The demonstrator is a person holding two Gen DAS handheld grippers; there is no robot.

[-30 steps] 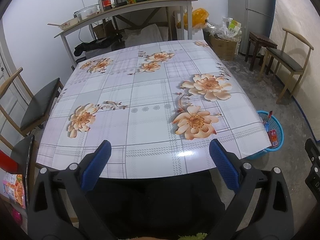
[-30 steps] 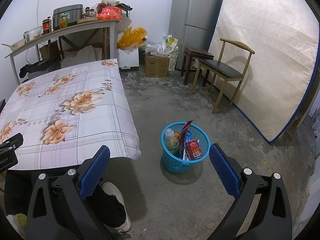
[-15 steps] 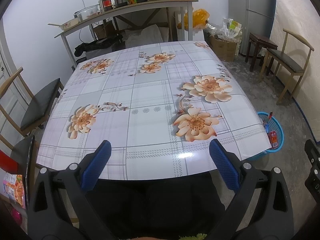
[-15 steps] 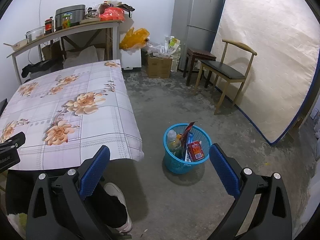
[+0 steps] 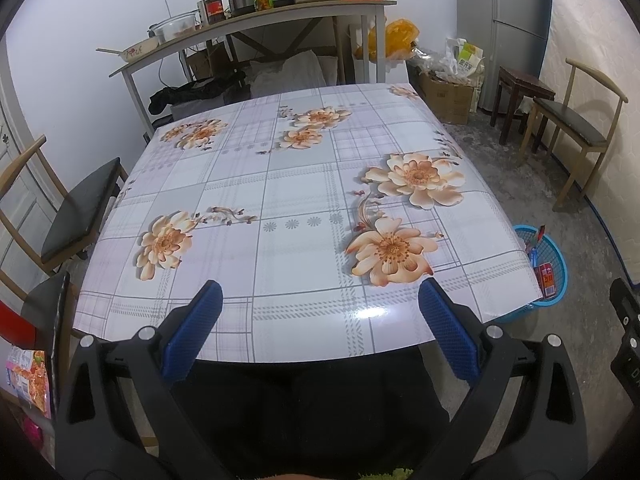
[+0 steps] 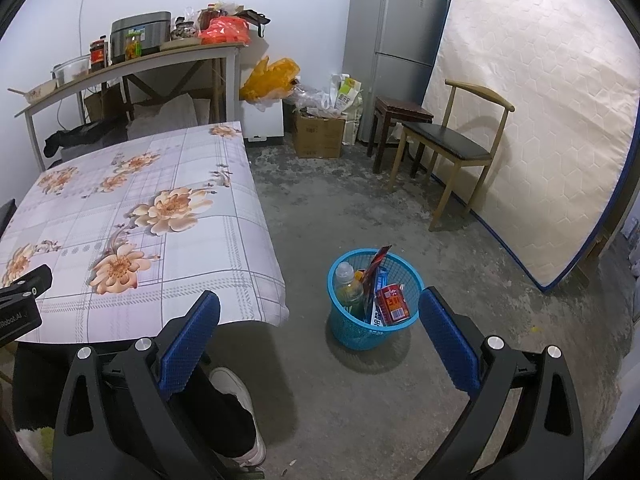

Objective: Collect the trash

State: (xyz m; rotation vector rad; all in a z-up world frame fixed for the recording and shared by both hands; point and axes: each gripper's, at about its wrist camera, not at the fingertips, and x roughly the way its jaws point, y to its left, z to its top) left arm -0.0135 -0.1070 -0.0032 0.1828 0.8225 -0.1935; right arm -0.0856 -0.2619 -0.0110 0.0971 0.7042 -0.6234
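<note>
1. On the floor beside the table (image 6: pixel 224 264), trash (image 6: pixel 392 302) is kept in the basket (image 6: pixel 374 336).
2. Both the left gripper (image 5: pixel 320 332) and the right gripper (image 6: pixel 320 332) are held spread wide and empty, probably because nothing is left to collect.

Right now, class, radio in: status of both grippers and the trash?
Left gripper open, empty, over the table. Right gripper open, empty. Trash sits in the blue basket on the floor beside the table. Nothing in the way.
</note>
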